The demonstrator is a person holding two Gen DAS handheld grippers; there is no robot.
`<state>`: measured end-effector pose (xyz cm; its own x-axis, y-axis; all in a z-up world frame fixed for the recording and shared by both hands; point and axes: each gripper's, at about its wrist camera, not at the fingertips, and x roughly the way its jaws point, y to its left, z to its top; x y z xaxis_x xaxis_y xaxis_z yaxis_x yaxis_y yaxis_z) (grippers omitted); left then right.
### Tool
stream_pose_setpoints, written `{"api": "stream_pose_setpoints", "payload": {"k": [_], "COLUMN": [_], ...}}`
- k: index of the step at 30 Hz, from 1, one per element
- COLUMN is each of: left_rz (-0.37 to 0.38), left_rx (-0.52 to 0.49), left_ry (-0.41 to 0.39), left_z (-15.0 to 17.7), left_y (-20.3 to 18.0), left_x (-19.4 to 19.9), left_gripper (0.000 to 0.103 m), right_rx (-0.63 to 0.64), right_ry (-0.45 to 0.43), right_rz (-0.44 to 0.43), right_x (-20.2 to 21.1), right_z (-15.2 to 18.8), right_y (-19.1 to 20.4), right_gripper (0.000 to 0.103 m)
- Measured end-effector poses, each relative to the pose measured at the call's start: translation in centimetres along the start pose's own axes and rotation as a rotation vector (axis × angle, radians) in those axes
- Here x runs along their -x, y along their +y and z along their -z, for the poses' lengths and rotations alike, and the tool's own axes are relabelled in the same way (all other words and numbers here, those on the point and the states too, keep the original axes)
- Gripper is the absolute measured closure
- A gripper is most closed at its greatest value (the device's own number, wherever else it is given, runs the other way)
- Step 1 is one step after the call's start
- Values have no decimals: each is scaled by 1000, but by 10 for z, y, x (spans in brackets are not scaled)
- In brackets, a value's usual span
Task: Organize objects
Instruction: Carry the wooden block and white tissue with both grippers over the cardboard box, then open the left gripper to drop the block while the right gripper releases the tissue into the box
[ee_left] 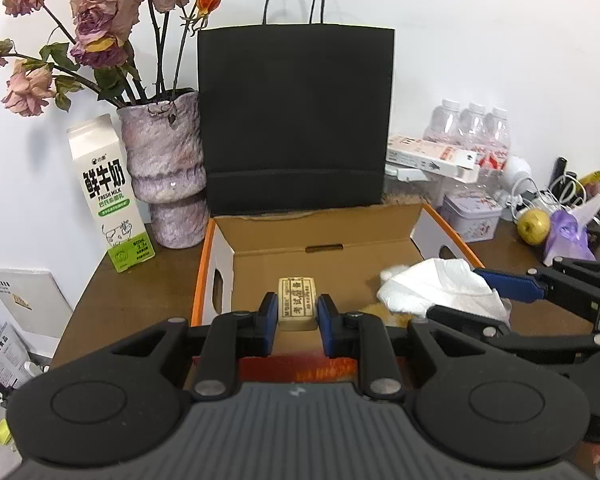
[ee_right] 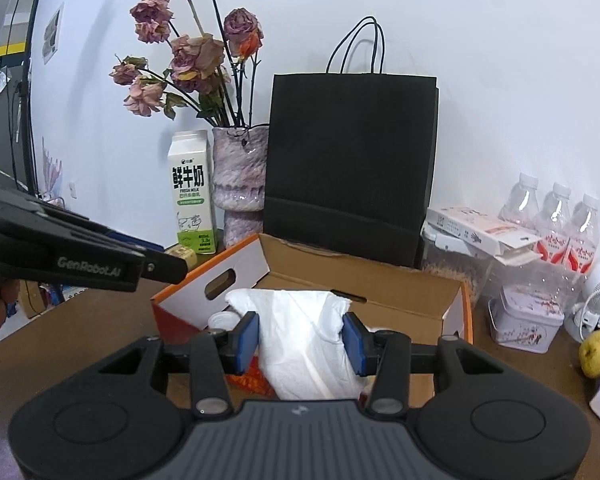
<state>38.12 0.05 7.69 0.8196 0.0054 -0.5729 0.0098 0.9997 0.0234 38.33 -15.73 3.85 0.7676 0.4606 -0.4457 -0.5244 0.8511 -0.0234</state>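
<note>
An open cardboard box with orange sides (ee_left: 324, 236) (ee_right: 380, 276) sits on the brown table. My left gripper (ee_left: 298, 312) is shut on a beige eraser with printed characters (ee_left: 297, 303), held over the box; the eraser's tip also shows in the right wrist view (ee_right: 183, 255). My right gripper (ee_right: 302, 338) is shut on a white plastic bag (ee_right: 300, 336), held over the box's right part; the bag also shows in the left wrist view (ee_left: 436, 288) between the blue fingers (ee_left: 508, 282).
Behind the box stand a black paper bag (ee_left: 296, 120), a purple vase of dried roses (ee_left: 164, 168) and a milk carton (ee_left: 108, 196). To the right are water bottles (ee_right: 556, 220), a flat carton (ee_right: 480, 228), a tin (ee_right: 528, 320), and a green apple (ee_right: 598, 352).
</note>
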Motion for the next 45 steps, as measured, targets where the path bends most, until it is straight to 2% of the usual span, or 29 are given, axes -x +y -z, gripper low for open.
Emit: {"api": "stream_pose_setpoints", "payload": {"k": [14,25,28,33,34,36,37,39,41,42,43,44,45], "left_rz": [-48,-74,-80,-84,-88,-85,-85,-93,-91,-92,-97,-102,-103], "left_rx": [-9,21,28,43,43,48,54,58,55,53,50,50,52], "left_ry": [26,59,69,70,68,68,65,52,40,34,26,21,15], "left_z": [-33,-38,-35,-33,-33,-32,-32,-32,-32,-32,-32,-32,-32], "left_y": [0,6,7,11,12,14,15,16,17,17,17,17,17], "left_x": [-60,-103,-111,-119,-119,-120,-120,-118,-116,-115,-114,-112,-111], "left_gripper": [81,81,81,80,78,66,52,38,19,15,6,0,0], "right_rx": [-7,-31,-41,-39,-38,-37,-38,-40,-43,-46,-50,-54,-56], "right_ry": [21,61,71,82,84,88,90,90,86,86,88,91,91], "right_rz": [34,55,64,78,81,87,86,95,103,103,103,104,107], "right_x": [-54,-94,-101,-108,-109,-109,-109,-108,-106,-105,-104,-104,-103], "right_z": [-17,-14,-11,-5,-4,-2,-1,1,2,2,2,2,1], "right_y": [-23,-39,-42,-46,-47,-49,-49,-50,-51,-52,-52,-53,-54], "right_gripper": [59,58,56,47,41,34,29,19,11,10,8,0,0]}}
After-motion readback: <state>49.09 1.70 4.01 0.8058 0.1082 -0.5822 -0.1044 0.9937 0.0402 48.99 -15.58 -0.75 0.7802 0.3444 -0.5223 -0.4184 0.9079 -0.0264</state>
